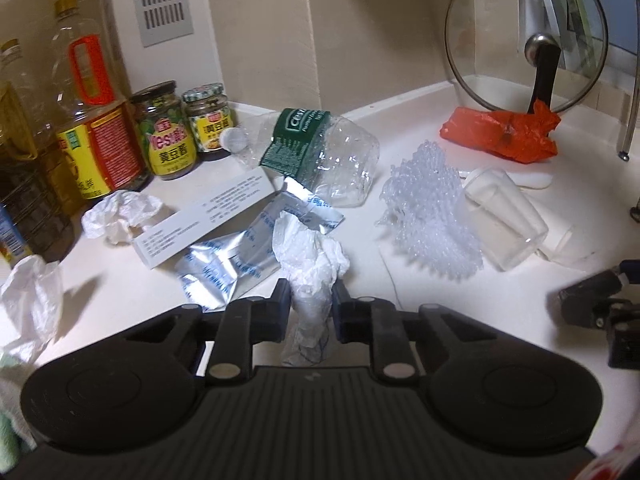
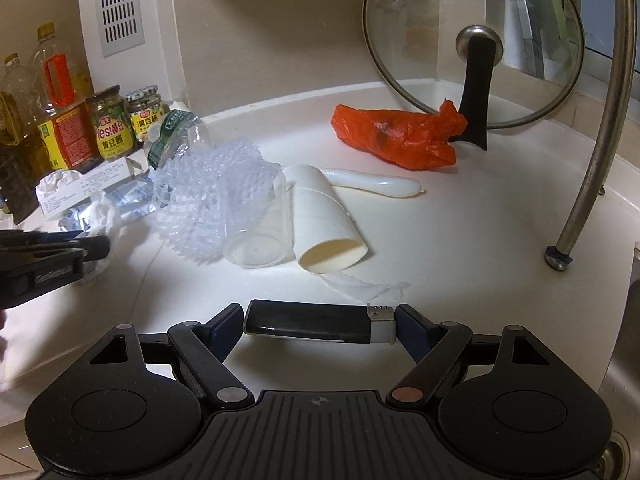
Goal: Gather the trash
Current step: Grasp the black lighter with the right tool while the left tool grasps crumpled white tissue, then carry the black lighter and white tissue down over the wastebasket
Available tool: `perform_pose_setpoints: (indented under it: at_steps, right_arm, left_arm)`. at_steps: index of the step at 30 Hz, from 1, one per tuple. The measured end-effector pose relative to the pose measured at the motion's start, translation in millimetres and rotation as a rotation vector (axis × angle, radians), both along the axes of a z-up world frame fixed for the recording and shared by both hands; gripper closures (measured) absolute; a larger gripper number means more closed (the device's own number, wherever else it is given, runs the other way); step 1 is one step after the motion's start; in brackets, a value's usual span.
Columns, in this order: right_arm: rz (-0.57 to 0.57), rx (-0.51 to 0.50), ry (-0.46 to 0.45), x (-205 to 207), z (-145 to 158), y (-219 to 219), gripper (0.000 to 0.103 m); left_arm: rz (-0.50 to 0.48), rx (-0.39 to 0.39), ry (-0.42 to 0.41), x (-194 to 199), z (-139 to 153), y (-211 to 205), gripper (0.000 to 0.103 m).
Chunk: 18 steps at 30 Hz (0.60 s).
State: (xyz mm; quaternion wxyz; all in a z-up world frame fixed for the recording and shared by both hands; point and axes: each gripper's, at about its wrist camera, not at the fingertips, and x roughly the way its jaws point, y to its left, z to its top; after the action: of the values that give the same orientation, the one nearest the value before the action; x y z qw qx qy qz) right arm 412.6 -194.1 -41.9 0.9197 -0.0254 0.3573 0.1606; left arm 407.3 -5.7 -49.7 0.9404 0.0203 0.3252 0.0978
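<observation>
My left gripper (image 1: 311,300) is shut on a crumpled white tissue (image 1: 310,256) that stands up between its pads above the white counter (image 1: 400,320). My right gripper (image 2: 320,322) is shut on a black lighter (image 2: 312,322) held crosswise, end to end. Behind the tissue lie a foil pouch (image 1: 236,260), a white box (image 1: 204,220), a crushed clear bottle (image 1: 332,156), bubble wrap (image 1: 432,220), a clear plastic cup (image 1: 508,224) and an orange bag (image 1: 500,136). A paper cup (image 2: 324,220) lies on its side beside the clear cup.
Oil bottles (image 1: 84,112) and sauce jars (image 1: 168,132) stand at the back left. A glass lid (image 2: 472,44) leans on the wall at the back right. A metal leg (image 2: 592,152) stands at the right by the sink edge. More crumpled tissues (image 1: 120,216) lie at the left.
</observation>
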Motion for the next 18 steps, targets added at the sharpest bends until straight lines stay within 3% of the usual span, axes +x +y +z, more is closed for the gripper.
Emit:
perform_pose_setpoints:
  at_steps: [10,18]
  right_arm:
    - [0.051,0.032,-0.028,-28.5,14.1,0.5,0.022]
    - [0.243,0.065,-0.055,-74.9,21.5,15.5,0.022]
  left_arm:
    - [-0.012,-0.099,-0.024,-65.6,22.0,-9.5,0.085]
    - [0.001,-0.136,-0.008,-132.4,27.8,-18.1,0.085]
